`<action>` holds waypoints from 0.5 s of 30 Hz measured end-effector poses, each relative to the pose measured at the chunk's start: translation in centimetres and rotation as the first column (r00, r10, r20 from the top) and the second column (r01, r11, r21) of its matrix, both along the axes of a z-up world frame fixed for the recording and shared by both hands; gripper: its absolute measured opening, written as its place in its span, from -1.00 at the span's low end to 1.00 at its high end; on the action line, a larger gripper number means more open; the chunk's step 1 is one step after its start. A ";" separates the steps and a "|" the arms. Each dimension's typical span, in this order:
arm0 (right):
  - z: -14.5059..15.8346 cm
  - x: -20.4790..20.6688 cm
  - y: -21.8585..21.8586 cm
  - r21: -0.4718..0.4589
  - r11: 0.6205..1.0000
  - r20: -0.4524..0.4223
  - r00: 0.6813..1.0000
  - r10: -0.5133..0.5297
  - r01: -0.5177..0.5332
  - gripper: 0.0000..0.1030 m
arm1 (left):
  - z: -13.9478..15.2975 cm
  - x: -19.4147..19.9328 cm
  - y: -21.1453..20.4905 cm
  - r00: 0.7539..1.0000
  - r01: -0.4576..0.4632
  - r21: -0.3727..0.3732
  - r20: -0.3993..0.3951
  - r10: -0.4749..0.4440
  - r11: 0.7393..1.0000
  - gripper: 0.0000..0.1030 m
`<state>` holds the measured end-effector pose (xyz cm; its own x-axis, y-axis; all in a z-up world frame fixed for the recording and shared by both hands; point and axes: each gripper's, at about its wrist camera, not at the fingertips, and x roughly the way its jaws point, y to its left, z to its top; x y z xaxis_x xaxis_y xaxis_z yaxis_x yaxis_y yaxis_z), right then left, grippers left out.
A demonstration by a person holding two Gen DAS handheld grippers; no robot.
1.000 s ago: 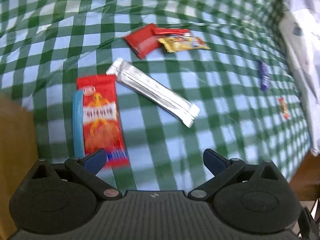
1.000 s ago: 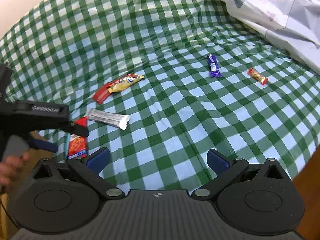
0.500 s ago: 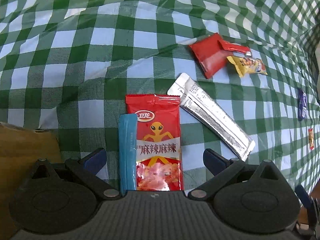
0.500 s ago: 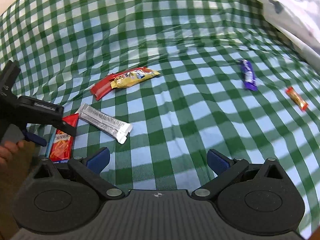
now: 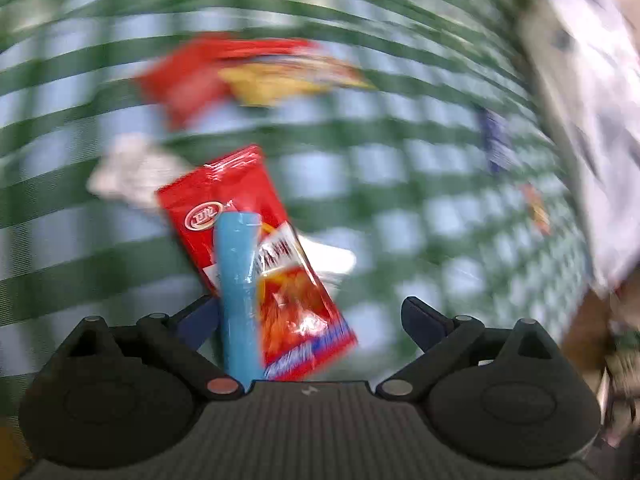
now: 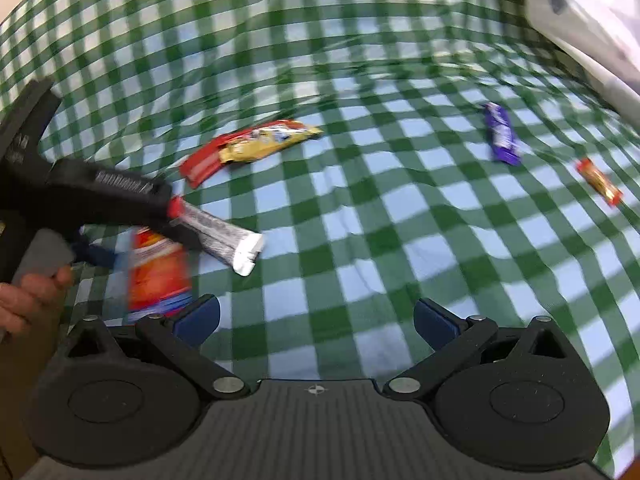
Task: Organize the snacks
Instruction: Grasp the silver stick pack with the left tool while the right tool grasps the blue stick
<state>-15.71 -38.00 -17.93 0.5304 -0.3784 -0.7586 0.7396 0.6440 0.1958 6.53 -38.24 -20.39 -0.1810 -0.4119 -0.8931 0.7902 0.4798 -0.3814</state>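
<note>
Glossy red foil packet, shiny crinkled silver wrapper, matt checked cloth covering the counter.

Snacks: 7 total. 2 red packs, 1 blue stick, 1 silver bar, 1 yellow, 1 purple, 1 orange.

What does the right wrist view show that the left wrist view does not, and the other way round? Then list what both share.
Only the right wrist view: the left gripper from outside, the hand holding it, and the right gripper, open and empty.

Only the left wrist view: the logo on the red snack packet, with the blue stick lying over it.

Both: the checked cloth, the silver bar, the yellow packet, the purple bar and the small orange candy.
</note>
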 end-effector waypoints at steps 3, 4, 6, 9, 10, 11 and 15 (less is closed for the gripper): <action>0.1 -1.6 -0.2 -0.002 0.999 -0.019 0.999 -0.042 0.042 0.98 | 1.5 -1.6 0.3 0.998 0.014 -0.023 0.069 -0.012 1.000 0.99; 0.1 -1.9 -0.5 -0.005 0.999 -0.026 0.998 -0.050 0.049 0.99 | 1.6 -1.3 0.8 0.996 -0.011 -0.010 0.091 0.012 1.000 0.99; 0.0 -2.2 -0.9 -0.012 0.998 -0.035 0.997 -0.063 0.062 0.98 | 1.2 0.1 1.5 0.989 -0.088 0.031 0.122 0.083 0.996 0.99; -0.1 -2.0 -1.4 -0.010 0.997 -0.034 0.996 -0.077 0.076 0.99 | -0.1 2.2 2.1 0.976 -0.194 0.091 0.115 0.183 0.977 0.99; 0.0 -1.9 -1.4 -0.012 0.997 -0.030 0.996 -0.079 0.079 0.99 | -0.2 2.6 1.9 0.975 -0.207 0.092 0.097 0.198 0.974 0.99; 0.1 -1.9 -1.4 -0.016 0.997 -0.024 0.997 -0.079 0.079 0.99 | -0.2 2.6 1.3 0.976 -0.206 0.088 0.086 0.198 0.975 0.99; 0.4 -2.5 -1.2 -0.030 0.995 -0.013 0.996 -0.093 0.093 0.98 | 0.3 0.0 -0.6 0.986 -0.112 0.067 0.132 0.102 0.991 0.99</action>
<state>-18.17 -39.19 -17.55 0.4813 -0.4474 -0.7537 0.7990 0.5776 0.1673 6.50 -38.86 -20.11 -0.0212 -0.3546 -0.9348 0.7728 0.5874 -0.2404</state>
